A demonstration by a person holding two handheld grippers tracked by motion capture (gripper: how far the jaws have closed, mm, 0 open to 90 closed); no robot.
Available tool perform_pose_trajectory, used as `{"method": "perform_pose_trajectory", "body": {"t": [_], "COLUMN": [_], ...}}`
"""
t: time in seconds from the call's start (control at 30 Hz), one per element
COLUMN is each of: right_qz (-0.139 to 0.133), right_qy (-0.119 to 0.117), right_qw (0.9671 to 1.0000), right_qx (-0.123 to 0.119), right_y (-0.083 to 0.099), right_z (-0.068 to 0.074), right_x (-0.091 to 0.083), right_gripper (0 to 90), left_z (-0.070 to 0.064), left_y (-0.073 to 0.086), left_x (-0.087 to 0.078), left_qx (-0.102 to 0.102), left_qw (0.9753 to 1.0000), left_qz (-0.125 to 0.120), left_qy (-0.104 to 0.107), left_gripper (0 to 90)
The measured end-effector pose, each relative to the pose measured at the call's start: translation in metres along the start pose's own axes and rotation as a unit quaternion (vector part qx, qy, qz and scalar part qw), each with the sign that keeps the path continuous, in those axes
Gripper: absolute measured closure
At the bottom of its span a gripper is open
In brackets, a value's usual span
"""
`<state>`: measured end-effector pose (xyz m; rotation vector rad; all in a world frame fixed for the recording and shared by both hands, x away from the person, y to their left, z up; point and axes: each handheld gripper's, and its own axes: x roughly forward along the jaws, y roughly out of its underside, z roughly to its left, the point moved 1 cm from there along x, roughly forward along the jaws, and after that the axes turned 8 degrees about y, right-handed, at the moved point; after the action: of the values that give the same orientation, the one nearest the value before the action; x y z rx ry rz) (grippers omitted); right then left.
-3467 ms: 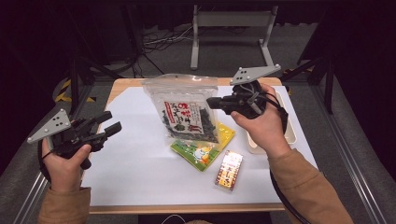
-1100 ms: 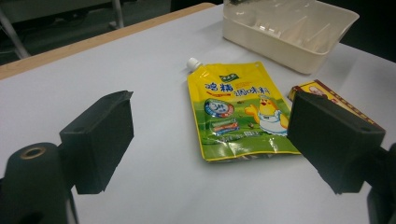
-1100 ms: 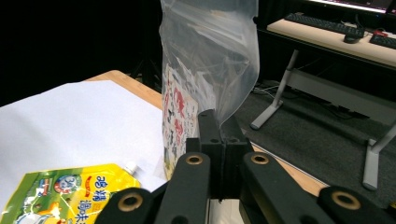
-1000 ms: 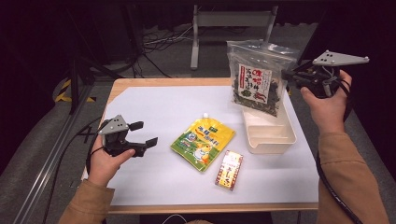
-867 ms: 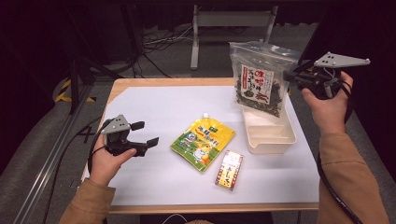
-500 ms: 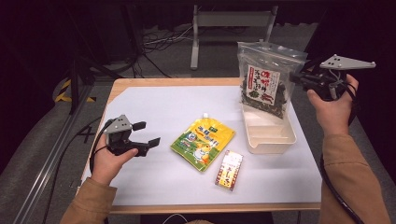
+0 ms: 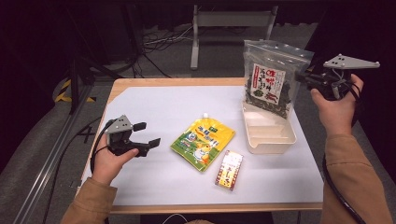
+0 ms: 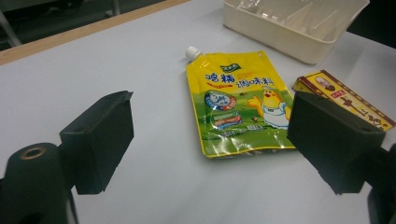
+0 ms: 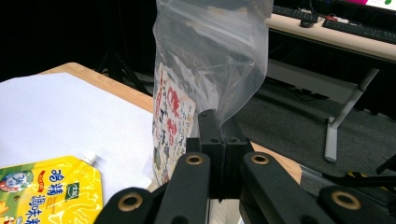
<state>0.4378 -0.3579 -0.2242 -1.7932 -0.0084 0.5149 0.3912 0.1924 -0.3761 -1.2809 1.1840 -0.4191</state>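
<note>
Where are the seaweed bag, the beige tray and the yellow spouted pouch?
seaweed bag (image 7: 270, 86): high view, on its printed label.
beige tray (image 7: 293, 135): high view, on its right rim.
yellow spouted pouch (image 8: 238, 105): left gripper view, on its printed front.

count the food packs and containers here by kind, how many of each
clear seaweed bag, held up by the right gripper: 1
yellow spout pouch: 1
small red-and-yellow box: 1
cream tray: 1
total: 4

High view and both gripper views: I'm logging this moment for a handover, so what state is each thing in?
Seaweed bag: sealed, hanging upright above the tray, pinched at its edge.
Right gripper: jaws shut on the bag.
Left gripper: jaws open, holding nothing.
Cream tray: no items inside.
Yellow spout pouch: flat on the table, capped.
Small box: closed, lying flat.
</note>
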Motion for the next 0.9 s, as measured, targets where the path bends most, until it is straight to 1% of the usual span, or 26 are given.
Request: {"method": "perform_pose_trajectory", "body": {"t": [0.1, 0.17, 0.23, 0.33, 0.37, 0.57, 0.73, 0.8, 0.87, 0.9], "right_qz": [0.002, 0.008, 0.012, 0.019, 0.02, 0.02, 0.038, 0.037, 0.038, 0.043], "right_qy": [0.003, 0.007, 0.007, 0.005, 0.001, -0.008, -0.009, -0.011, -0.012, -0.008], "right_qw": [1.0, 0.9999, 0.9998, 0.9997, 0.9998, 0.9998, 0.9992, 0.9992, 0.999, 0.9988], "right_qx": [-0.002, -0.011, -0.017, -0.017, -0.01, -0.003, 0.001, 0.012, 0.021, 0.024], "right_y": [0.001, 0.003, 0.004, 0.007, 0.01, 0.017, 0.025, 0.029, 0.032, 0.034], "right_z": [0.0, 0.002, 0.004, 0.006, 0.006, 0.008, 0.009, 0.007, 0.005, 0.003], "right_x": [0.0, 0.002, 0.004, 0.008, 0.01, 0.016, 0.023, 0.024, 0.023, 0.023], "right_gripper": [90.0, 90.0, 90.0, 90.0, 90.0, 90.0, 90.0, 90.0, 90.0, 90.0], "left_z": [0.0, 0.0, 0.001, 0.0, 0.0, 0.001, 0.0, 0.0, 0.001, 0.0], "left_y": [0.0, 0.0, 0.0, 0.0, 0.0, 0.001, 0.001, 0.001, 0.001, 0.001], "left_x": [0.0, 0.0, -0.001, -0.001, -0.001, 0.0, 0.001, 0.002, 0.003, 0.004], "left_qx": [0.0, -0.002, 0.002, -0.001, -0.001, -0.002, 0.0, -0.004, 0.002, -0.001], "left_qw": [1.0, 1.0, 1.0, 1.0, 1.0, 1.0, 1.0, 1.0, 1.0, 1.0], "left_qz": [0.001, 0.001, 0.001, 0.0, 0.0, 0.001, 0.003, 0.003, 0.005, 0.007], "left_qy": [0.001, 0.001, -0.002, -0.001, -0.001, 0.001, 0.001, 0.0, 0.0, 0.002], "left_gripper": [15.1, 15.1, 15.2, 15.2, 15.2, 15.2, 15.2, 15.1, 15.1, 15.1]}}
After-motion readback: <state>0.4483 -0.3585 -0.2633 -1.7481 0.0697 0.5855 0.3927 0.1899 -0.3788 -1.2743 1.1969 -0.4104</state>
